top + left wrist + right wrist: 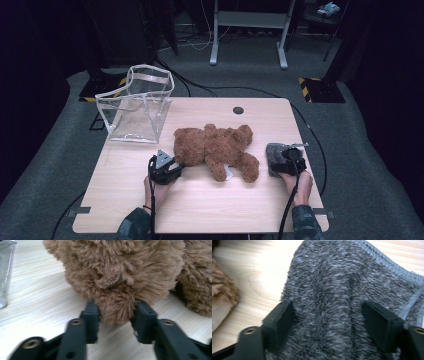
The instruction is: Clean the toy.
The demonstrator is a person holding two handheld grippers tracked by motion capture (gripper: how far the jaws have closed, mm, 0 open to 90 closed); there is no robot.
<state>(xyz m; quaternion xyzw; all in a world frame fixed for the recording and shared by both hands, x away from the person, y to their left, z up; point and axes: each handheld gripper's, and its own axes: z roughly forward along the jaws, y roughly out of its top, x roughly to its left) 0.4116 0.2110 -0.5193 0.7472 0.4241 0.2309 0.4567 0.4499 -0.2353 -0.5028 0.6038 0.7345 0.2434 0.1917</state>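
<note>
A brown teddy bear (215, 145) lies across the middle of the wooden table (200, 210). My left gripper (178, 168) sits at the bear's near left end. In the left gripper view the left gripper (115, 313) has both pads against a tuft of the bear's fur (120, 270), pinching it just above the tabletop. A grey fleecy cloth (272, 151) lies to the right of the bear. My right gripper (281, 161) rests on it; in the right gripper view the right gripper (328, 315) stands wide apart on the grey cloth (337, 277), not squeezing it.
A clear plastic bag (137, 102) stands upright and open-topped at the table's far left corner. A round cable hole (238, 110) sits near the far edge. One bear limb (222, 290) lies close to the left of the cloth.
</note>
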